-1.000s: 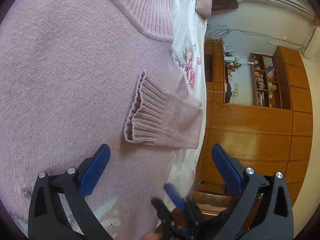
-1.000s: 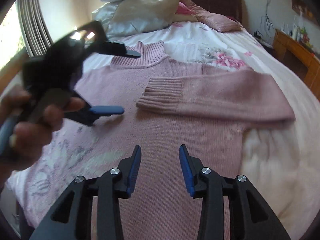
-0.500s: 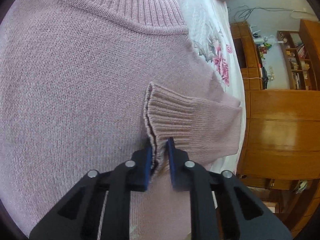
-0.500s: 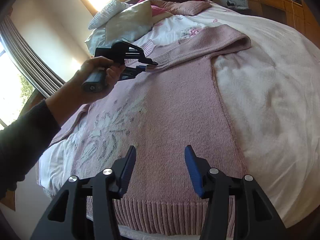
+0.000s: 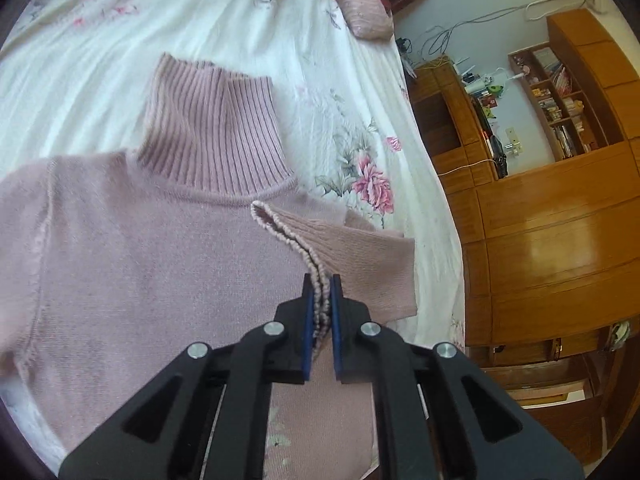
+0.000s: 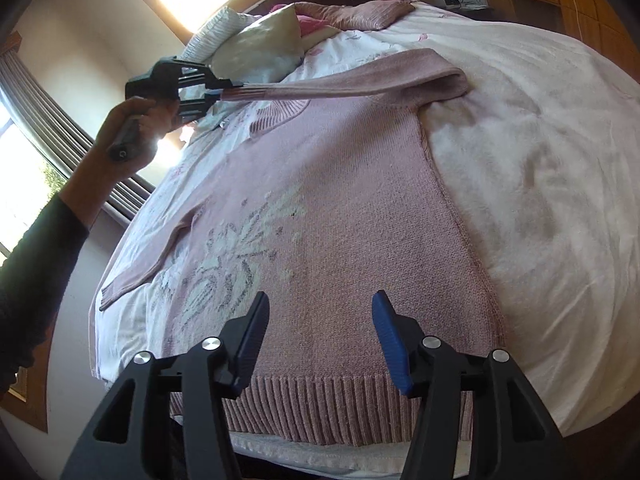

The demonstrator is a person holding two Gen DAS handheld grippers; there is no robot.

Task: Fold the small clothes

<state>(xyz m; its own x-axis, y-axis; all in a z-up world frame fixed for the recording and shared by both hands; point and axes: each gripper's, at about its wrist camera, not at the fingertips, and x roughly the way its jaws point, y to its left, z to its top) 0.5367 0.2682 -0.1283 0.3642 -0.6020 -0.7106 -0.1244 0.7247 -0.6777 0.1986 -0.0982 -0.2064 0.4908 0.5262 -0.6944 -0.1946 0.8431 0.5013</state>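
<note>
Left gripper (image 5: pixel 319 300): blue pads clamped on the ribbed cuff (image 5: pixel 316 280) of the sleeve (image 6: pixel 344 80), at 6 o'clock of the ribbed collar (image 5: pixel 212 136). Sleeve lifted clear of the sweater body, stretched taut from the shoulder fold at 2 o'clock toward the left hand (image 6: pixel 140 128) at 10 o'clock in the right wrist view. Right gripper (image 6: pixel 320 340): fingers spread wide, empty, above the ribbed hem (image 6: pixel 320 408). Pink sweater (image 6: pixel 340 220) flat on the white floral bedspread (image 6: pixel 540 180), pillows (image 6: pixel 256 44) at 12 o'clock; wooden cabinets (image 5: pixel 552 248) at 3 o'clock in the left view.
</note>
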